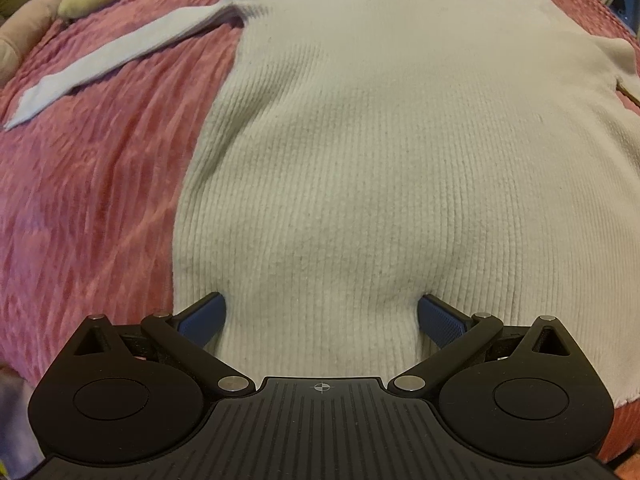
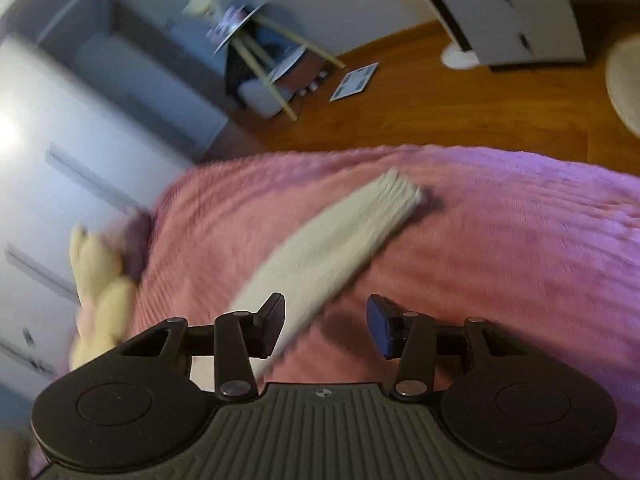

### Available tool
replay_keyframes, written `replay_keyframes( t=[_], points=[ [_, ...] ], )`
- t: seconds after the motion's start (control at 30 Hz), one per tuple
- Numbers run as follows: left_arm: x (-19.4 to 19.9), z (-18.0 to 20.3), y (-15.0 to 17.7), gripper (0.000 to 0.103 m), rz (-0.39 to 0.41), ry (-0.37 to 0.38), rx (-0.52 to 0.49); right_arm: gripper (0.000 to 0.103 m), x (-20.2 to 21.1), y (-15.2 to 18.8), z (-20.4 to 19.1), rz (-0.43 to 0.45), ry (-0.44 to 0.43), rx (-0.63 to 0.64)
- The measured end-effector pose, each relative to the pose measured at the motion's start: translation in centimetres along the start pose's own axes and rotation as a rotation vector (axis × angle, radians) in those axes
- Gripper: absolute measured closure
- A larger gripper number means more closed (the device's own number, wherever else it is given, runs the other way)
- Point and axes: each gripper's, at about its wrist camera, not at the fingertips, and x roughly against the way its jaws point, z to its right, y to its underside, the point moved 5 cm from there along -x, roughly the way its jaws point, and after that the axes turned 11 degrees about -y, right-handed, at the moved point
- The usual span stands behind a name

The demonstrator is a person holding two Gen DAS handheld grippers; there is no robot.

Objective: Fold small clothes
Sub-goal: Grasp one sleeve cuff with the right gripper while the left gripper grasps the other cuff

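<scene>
Here the left gripper (image 1: 321, 322) sits low over the sweater (image 1: 380, 160) at its hem, near the bed's near edge, jaws wide and straddling a span of knit, nothing pinched yet. The garment's long axis runs straight ahead toward the collar at the blanket's (image 1: 88, 208) far edge. One sleeve (image 1: 120, 54) trails left. The right gripper (image 2: 326, 328), jaws also wide and empty, hovers above the other sleeve (image 2: 332, 240), which runs diagonally ahead toward the bed's far edge; that view is blurred.
</scene>
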Motion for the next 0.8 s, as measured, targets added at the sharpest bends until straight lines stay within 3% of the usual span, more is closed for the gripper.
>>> replay_keyframes(
  t=[0.13,0.2,0.3,0.37,0.43,0.53,0.67,0.73,0.77,0.8],
  points=[
    [0.6,-0.1,0.1,0.000,0.005,-0.008,0.002,0.072,-2.3,-1.5,0.4,0.011,0.025,-0.021],
    [1.1,-0.4,0.0,0.000,0.008,-0.013,0.005,0.091,-3.1,-2.0,0.6,0.005,0.033,-0.027],
    [2.3,-1.2,-0.3,0.000,0.038,-0.011,0.020,0.095,-3.3,-2.2,0.0,0.003,0.045,0.015],
    [3.2,-1.7,-0.7,0.000,0.073,0.012,0.036,0.095,-2.3,-2.1,-2.3,0.021,0.051,0.123],
    [3.9,-2.2,-1.4,0.000,0.106,0.054,0.052,0.095,-1.5,-1.0,-6.5,0.029,-0.003,0.286],
    [4.6,-2.7,-3.1,0.000,0.149,0.118,0.077,0.095,-0.1,2.8,-14.4,0.005,-0.169,0.508],
    [5.5,-3.1,-5.8,0.000,0.212,0.216,0.126,0.094,2.1,11.9,-24.4,-0.117,-0.472,0.734],
    [5.9,-2.6,-7.0,0.000,0.233,0.275,0.148,0.085,2.5,17.3,-27.1,-0.222,-0.550,0.829],
    [5.9,-2.4,-7.7,0.000,0.238,0.306,0.155,0.068,2.5,19.9,-27.7,-0.278,-0.566,0.865],
    [5.9,-2.1,-8.2,0.000,0.240,0.328,0.161,0.063,2.6,22.1,-27.6,-0.319,-0.566,0.889]
  ],
)
